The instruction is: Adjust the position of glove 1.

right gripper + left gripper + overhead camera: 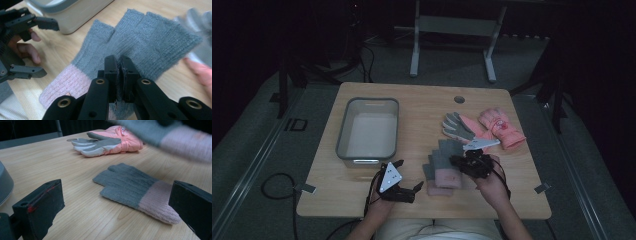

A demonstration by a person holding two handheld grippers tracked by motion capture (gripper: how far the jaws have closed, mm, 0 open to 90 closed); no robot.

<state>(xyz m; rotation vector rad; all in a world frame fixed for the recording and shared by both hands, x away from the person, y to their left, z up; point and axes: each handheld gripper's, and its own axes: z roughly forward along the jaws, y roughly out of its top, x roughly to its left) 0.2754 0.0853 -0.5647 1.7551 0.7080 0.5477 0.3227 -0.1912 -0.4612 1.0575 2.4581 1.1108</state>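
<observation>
The grey knit glove (150,47) with the pink cuff is what we have in hand: the right gripper (119,75) has its jaws closed tight on the knit near the cuff, and the glove looks lifted just right of the grey bin (368,131). Its mate, the second knit glove (135,190), lies flat on the table further right of the bin, in front of our left gripper (110,205), whose jaws stand wide apart with nothing in them. We judge this the pick-up step. Next, probably, we carry the glove over the bin's rim and let go; the blur makes its height uncertain.
</observation>
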